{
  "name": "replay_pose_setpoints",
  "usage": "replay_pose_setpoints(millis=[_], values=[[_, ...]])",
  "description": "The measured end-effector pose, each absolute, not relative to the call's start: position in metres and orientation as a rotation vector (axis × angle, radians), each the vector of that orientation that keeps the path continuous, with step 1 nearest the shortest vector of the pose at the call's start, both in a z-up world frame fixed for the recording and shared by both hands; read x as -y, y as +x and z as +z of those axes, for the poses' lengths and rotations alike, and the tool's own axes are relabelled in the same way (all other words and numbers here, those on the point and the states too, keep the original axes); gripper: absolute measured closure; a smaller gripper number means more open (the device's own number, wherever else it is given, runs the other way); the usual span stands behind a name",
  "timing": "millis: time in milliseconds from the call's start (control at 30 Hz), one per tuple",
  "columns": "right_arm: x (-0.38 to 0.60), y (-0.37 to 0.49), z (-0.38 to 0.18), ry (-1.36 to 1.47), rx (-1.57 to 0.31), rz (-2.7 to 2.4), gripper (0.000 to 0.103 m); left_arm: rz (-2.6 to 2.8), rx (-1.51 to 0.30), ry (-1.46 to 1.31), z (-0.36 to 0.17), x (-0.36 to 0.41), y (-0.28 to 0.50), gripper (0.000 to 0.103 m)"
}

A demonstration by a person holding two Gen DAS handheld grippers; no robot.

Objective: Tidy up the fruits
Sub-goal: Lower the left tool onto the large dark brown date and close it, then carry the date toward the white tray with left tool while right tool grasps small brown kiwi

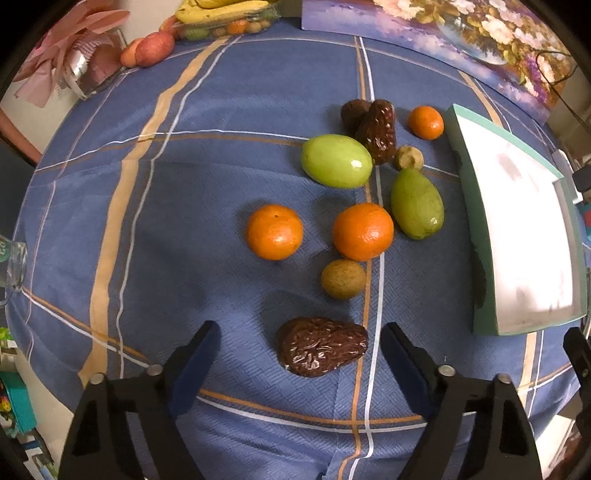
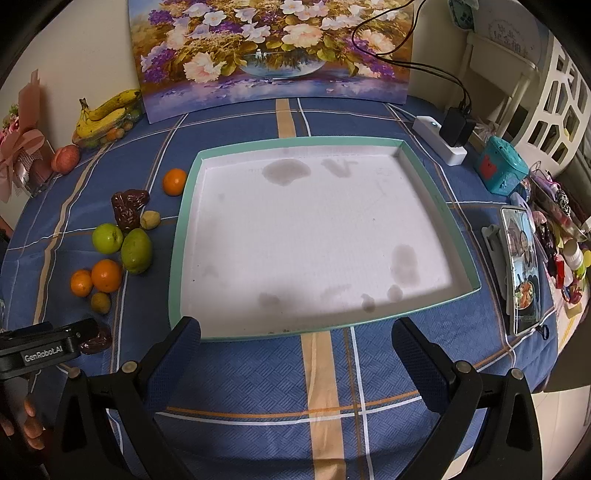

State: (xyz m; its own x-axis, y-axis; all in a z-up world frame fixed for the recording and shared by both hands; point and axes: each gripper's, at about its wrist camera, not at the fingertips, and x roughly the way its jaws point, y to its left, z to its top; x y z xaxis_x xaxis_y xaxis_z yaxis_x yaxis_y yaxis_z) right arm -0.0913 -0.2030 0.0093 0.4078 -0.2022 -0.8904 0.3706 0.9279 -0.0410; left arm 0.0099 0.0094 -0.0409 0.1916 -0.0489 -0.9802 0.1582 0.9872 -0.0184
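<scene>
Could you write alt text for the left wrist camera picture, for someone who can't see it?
Open left tongs straddle a wrinkled brown date on a blue checked tablecloth, pads clear of it. Beyond lie oranges, green fruits and more dates, with an empty teal-rimmed tray to the right.

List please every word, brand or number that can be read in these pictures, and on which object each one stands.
"GenRobot.AI": white letters on the black body of the left gripper, seen in the right wrist view.
Round white plaque at the top right: faint characters, too blurred to read.
Phone screen: only pictures can be made out, no readable text.
Nothing else can be read.
</scene>
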Motion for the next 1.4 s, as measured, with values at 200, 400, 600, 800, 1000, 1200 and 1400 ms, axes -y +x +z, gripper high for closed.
replay_pose_setpoints(millis=[200,400,600,800,1000,1200,1400], values=[[0.203,-0.091,0.007,0.174,-1.094,-0.364,0.000,-0.169,-1.383,0.118,-0.052,0.008,0.013,0.035],[0.205,-0.089,0.003,0.173,-1.096,-0.363,0.000,-0.190,-1.395,0.104,-0.060,0.016,0.012,0.044],[0.206,-0.088,0.001,0.172,-1.100,-0.362,0.000,-0.193,-1.395,0.101,-0.061,0.014,0.012,0.045],[0.205,-0.088,0.001,0.176,-1.097,-0.361,0.000,-0.173,-1.390,0.067,-0.053,-0.002,0.010,0.045],[0.202,-0.086,0.004,0.194,-1.079,-0.342,0.000,-0.134,-1.344,0.017,-0.038,-0.019,0.008,0.045],[0.190,-0.081,0.010,0.205,-1.050,-0.300,0.000,-0.077,-1.296,-0.048,-0.022,-0.043,0.008,0.045],[0.174,-0.071,0.013,0.238,-1.021,-0.237,0.001,-0.030,-1.266,-0.095,-0.010,-0.069,0.014,0.045]])
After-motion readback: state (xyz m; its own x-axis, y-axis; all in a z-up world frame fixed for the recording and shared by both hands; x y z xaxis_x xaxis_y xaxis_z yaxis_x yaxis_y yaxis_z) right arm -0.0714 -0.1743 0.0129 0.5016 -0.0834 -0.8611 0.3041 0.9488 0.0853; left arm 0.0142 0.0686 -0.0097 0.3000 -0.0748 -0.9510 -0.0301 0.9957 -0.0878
